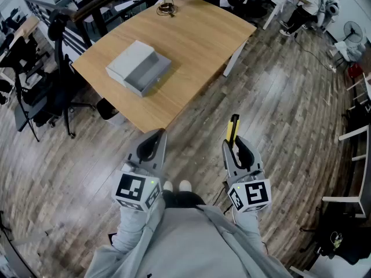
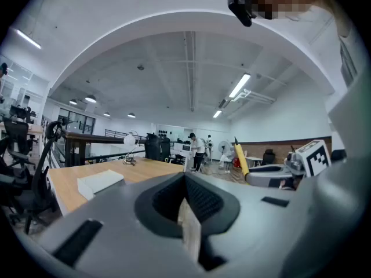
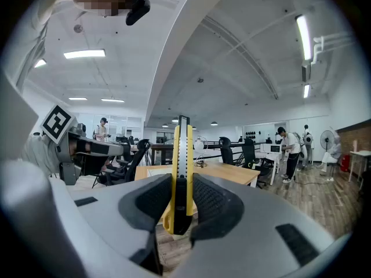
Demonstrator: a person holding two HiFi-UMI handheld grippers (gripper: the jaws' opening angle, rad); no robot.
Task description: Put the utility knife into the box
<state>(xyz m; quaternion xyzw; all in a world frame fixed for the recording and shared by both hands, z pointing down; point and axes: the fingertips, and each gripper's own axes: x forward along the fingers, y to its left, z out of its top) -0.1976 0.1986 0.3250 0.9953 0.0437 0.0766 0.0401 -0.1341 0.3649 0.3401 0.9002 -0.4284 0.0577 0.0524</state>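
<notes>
A yellow utility knife (image 1: pixel 233 129) stands between the jaws of my right gripper (image 1: pixel 233 145), which is shut on it; its tip points toward the table. In the right gripper view the knife (image 3: pixel 181 167) rises upright from the pads (image 3: pixel 211 204). The grey box (image 1: pixel 139 67) lies on the wooden table (image 1: pixel 197 39), well ahead of both grippers and apart from them. My left gripper (image 1: pixel 155 135) is held beside the right one, over the floor, jaws together and empty. In the left gripper view the box (image 2: pixel 99 182) sits at the left on the table.
Black office chairs (image 1: pixel 52 91) crowd the table's left side. A small coil of cable (image 1: pixel 167 7) lies at the table's far end. White furniture (image 1: pixel 353 155) stands at the right, and a person (image 1: pixel 304 4) sits at a desk in the back.
</notes>
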